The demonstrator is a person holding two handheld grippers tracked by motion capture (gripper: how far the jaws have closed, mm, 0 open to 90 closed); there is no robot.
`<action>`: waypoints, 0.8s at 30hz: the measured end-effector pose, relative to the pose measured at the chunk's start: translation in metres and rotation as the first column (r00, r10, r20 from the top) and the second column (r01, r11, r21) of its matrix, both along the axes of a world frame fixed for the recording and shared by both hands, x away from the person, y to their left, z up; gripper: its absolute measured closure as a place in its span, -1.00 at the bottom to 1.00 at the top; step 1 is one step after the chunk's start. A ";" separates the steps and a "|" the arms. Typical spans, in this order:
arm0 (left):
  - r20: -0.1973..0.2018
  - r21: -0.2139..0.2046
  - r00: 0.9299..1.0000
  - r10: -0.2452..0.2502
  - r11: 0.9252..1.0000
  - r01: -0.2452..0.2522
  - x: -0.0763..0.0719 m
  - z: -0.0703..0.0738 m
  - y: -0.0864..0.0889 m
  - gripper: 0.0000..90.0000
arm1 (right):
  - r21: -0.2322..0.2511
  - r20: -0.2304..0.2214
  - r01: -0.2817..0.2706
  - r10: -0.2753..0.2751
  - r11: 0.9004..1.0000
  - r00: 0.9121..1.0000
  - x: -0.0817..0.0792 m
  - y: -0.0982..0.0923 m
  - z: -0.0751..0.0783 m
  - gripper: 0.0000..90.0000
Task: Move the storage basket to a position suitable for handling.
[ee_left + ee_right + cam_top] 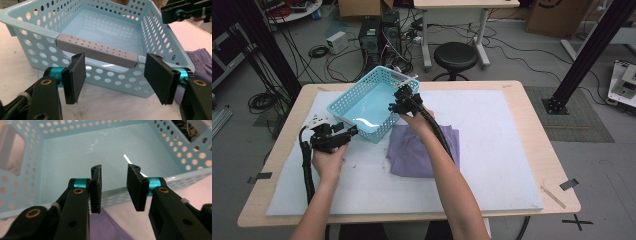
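High view: basket [371,102] sits tilted at the mat's [492,165] back-left, purple cloth [424,150] touching its near-right corner. Left gripper [346,133] is nearer, jaws spread and empty, facing the basket's grey handle [97,50], which runs crosswise just beyond the pads [75,77]. Right gripper [395,106] hangs over the right wall, jaws part-closed with nothing between them.

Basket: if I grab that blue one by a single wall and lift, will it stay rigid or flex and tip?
The blue basket looks like thin perforated plastic, so the wall may flex a little, though the rolled rim should stiffen it. Nothing lies inside, so it is probably light. Held by one wall, it would likely hang tilted; the left gripper, open near the grey handle, could steady it.
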State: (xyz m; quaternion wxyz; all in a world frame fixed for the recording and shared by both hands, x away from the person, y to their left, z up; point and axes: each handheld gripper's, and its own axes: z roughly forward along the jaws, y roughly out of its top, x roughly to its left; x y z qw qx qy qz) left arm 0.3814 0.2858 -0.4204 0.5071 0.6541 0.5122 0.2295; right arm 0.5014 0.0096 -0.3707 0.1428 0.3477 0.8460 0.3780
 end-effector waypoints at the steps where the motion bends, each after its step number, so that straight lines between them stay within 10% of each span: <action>1: 0.012 0.003 1.000 0.002 1.000 -0.002 0.001 0.000 -0.001 -0.24 | 0.000 0.000 0.000 0.000 1.000 1.000 0.000 0.000 0.000 0.48; 6: -0.033 -0.012 0.999 -0.036 0.999 0.036 -0.001 -0.001 -0.003 -0.18 | -0.056 0.061 0.005 -0.001 0.998 0.998 -0.002 0.006 0.000 0.22; 16: -0.054 0.011 0.985 -0.161 0.987 0.162 -0.011 -0.013 -0.047 -0.16 | -0.148 0.067 0.031 -0.021 0.988 0.998 0.007 0.007 0.002 0.41; 17: -0.044 0.061 0.985 -0.168 0.983 0.170 -0.015 -0.013 -0.059 -0.16 | -0.145 0.065 0.029 -0.020 0.989 0.998 0.007 0.008 0.002 0.38; 24: -0.038 0.119 0.997 -0.067 0.990 0.071 -0.008 -0.017 -0.056 0.00 | -0.151 0.003 -0.022 0.023 0.988 1.000 0.006 0.020 0.000 0.43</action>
